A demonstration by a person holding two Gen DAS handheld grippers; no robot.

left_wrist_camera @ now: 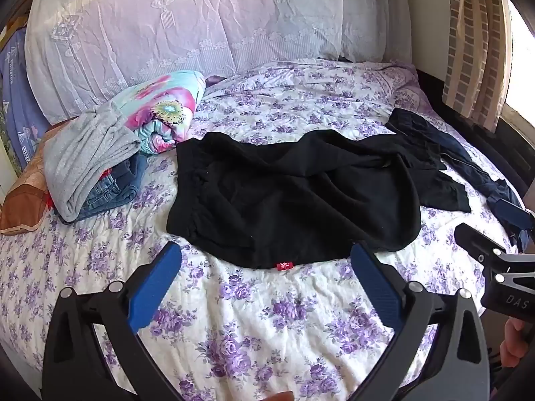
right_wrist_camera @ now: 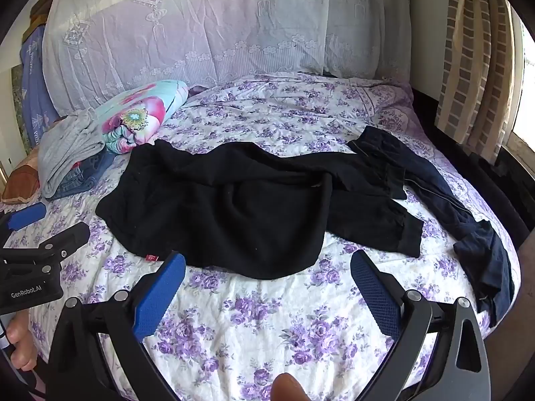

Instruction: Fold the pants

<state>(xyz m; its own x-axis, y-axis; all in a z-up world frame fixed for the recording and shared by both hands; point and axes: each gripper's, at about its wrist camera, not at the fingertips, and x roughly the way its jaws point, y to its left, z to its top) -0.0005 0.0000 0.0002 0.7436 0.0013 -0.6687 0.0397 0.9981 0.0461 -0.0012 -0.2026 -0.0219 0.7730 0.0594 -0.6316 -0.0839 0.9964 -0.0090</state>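
Black pants (left_wrist_camera: 287, 197) (right_wrist_camera: 234, 207) lie crumpled on the floral bedspread (left_wrist_camera: 267, 317) (right_wrist_camera: 267, 317), waist at the left, legs trailing to the right, with a small red tag (left_wrist_camera: 283, 265) (right_wrist_camera: 151, 257) at the near edge. My left gripper (left_wrist_camera: 267, 260) is open just short of that near edge, with nothing between its blue pads. My right gripper (right_wrist_camera: 267, 267) is also open and empty, hovering before the pants' lower edge. Each gripper shows at the side of the other's view: the right gripper (left_wrist_camera: 495, 250), the left gripper (right_wrist_camera: 36, 230).
Dark navy pants (left_wrist_camera: 468, 160) (right_wrist_camera: 468, 220) lie at the bed's right side. A stack of folded grey and denim clothes (left_wrist_camera: 90, 173) (right_wrist_camera: 70, 160) and a floral rolled blanket (left_wrist_camera: 167, 110) (right_wrist_camera: 140, 117) sit at the left. A lace-covered headboard (left_wrist_camera: 200, 23) stands behind and a curtain (left_wrist_camera: 474, 43) hangs right.
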